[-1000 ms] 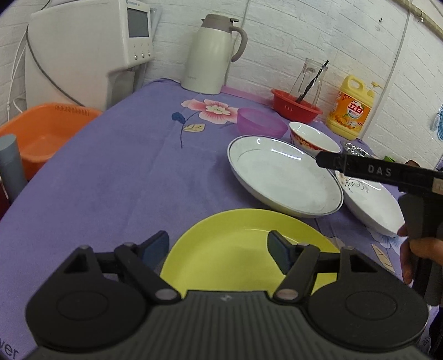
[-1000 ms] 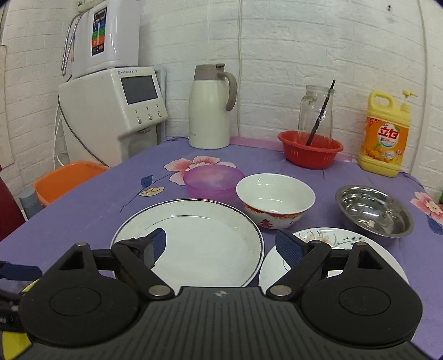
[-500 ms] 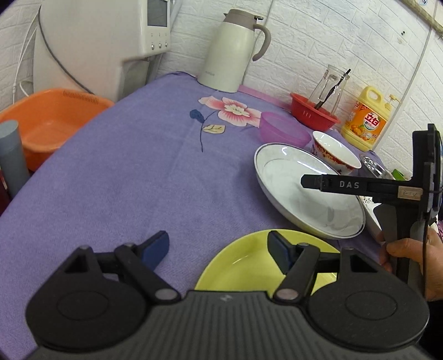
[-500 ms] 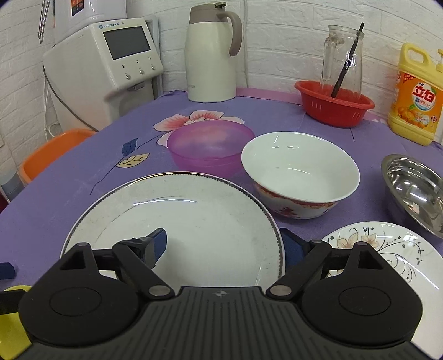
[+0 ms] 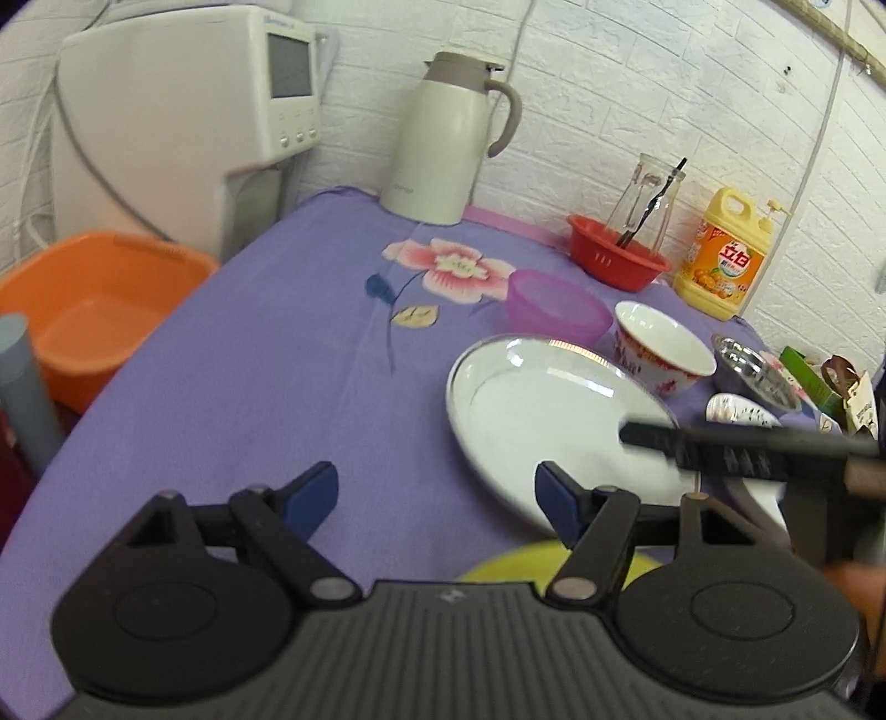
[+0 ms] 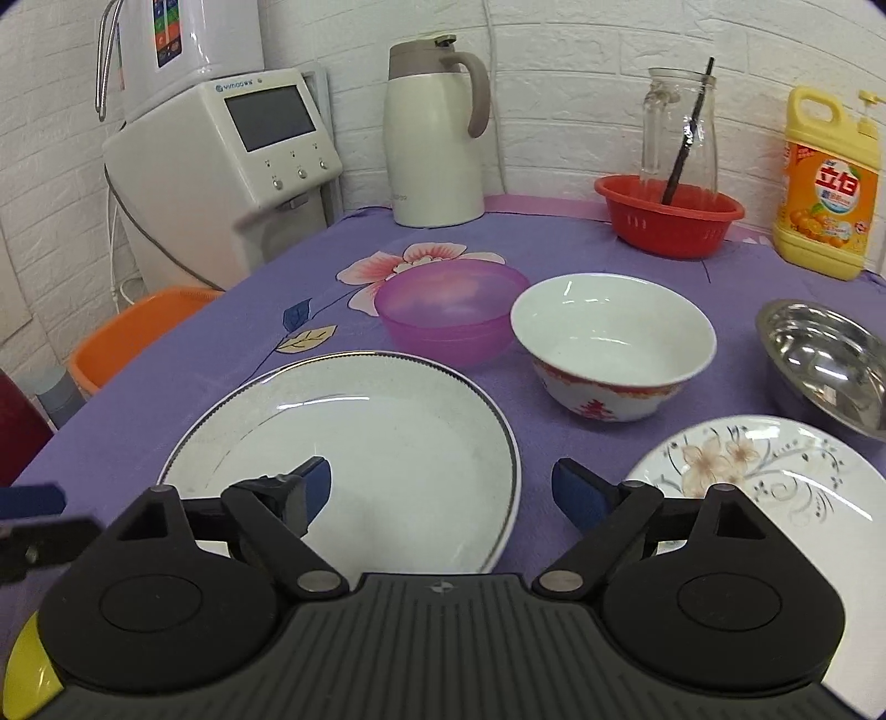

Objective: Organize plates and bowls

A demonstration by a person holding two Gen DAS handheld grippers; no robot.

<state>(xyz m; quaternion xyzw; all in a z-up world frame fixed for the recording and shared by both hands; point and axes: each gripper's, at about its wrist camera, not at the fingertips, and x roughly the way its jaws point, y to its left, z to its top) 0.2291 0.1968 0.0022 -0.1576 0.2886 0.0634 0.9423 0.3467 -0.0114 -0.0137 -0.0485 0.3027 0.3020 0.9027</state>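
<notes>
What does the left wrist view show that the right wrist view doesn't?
Left wrist only: the yellow plate's edge and the green box at far right. Right wrist only: the appliance stacked above the dispenser. Both share: white plate, purple bowl, white bowl, steel bowl, floral plate, jug.

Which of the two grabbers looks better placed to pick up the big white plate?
Probably the right gripper: its open jaws straddle the near rim of the white plate. The left gripper is open over bare cloth beside it.
</notes>
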